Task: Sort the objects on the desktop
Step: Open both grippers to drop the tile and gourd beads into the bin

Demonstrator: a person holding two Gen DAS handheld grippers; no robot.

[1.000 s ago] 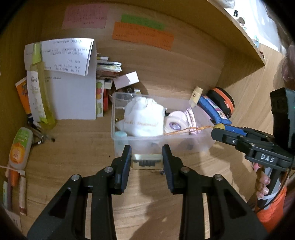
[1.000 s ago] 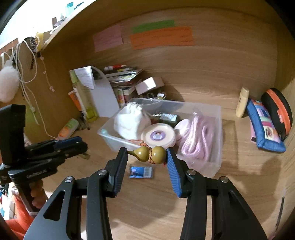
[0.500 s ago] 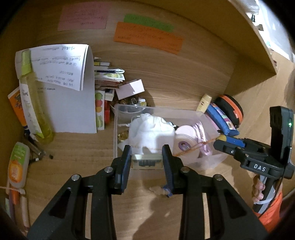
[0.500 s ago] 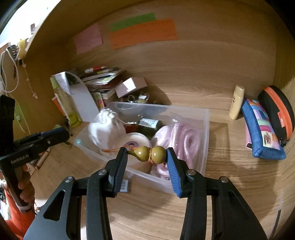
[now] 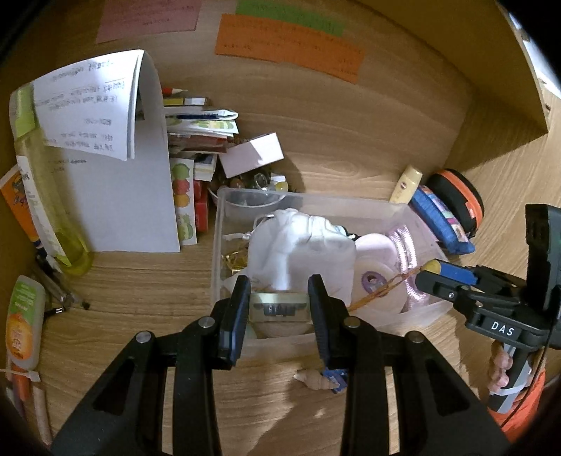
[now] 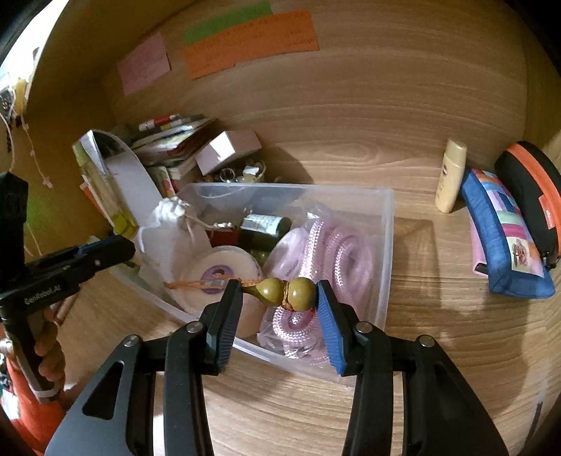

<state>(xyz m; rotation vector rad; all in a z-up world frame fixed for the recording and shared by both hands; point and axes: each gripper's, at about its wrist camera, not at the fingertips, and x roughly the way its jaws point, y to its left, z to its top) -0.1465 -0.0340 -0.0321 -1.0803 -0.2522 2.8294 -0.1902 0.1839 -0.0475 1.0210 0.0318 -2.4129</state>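
The right gripper (image 6: 280,294) is clamping a gourd charm (image 6: 284,293) at centre frame, over the clear bin (image 6: 387,245). The left gripper (image 5: 278,308) is clamping a small box (image 5: 279,310) above the bin's near wall. A white pouch (image 5: 298,242), tape roll (image 6: 224,270) and pink rope (image 6: 336,252) are crowding the bin.

Pink (image 6: 143,62), green (image 6: 228,21) and orange paper notes (image 6: 250,44) are stuck on the wooden back wall (image 6: 385,105).
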